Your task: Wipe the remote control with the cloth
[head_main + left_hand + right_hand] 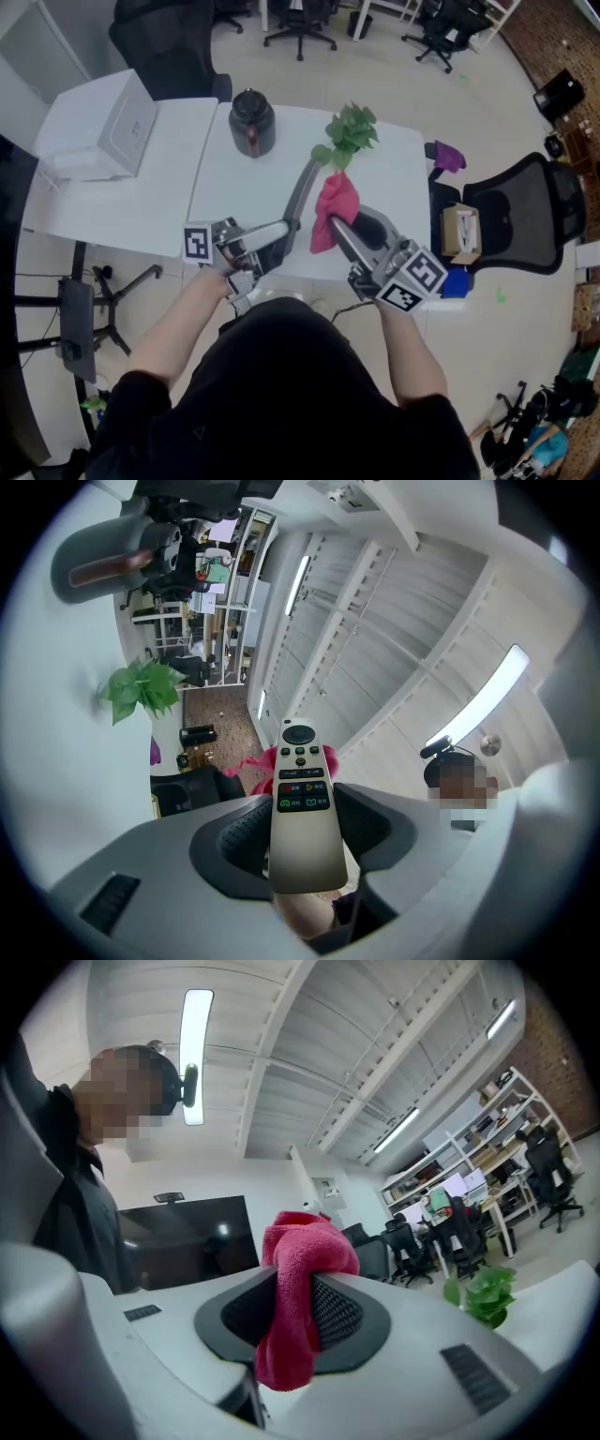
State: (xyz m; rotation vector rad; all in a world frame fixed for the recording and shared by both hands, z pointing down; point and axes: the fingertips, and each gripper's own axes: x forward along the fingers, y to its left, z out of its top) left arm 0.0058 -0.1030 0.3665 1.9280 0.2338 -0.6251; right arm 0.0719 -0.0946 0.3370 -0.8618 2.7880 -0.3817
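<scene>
The pale grey remote control point(302, 810) stands between the jaws of my left gripper point(300, 841), its button end pointing away and upward. In the head view the remote point(303, 190) rises slantwise from the left gripper point(284, 231) above the white table point(187, 202). My right gripper point(292, 1312) is shut on a bunched red cloth point(302, 1269), which hangs out over both jaws. Seen from the head, the cloth point(336, 204) sits at the tip of the right gripper point(330, 225), just right of the remote. Whether cloth and remote touch I cannot tell.
On the table's far side stand a dark round jug point(251, 122) and a green plant point(351, 133). A white box point(98, 127) lies at the far left. A black office chair point(525, 216) holding a carton is at the right, and a purple object point(448, 156) lies by the table's right edge.
</scene>
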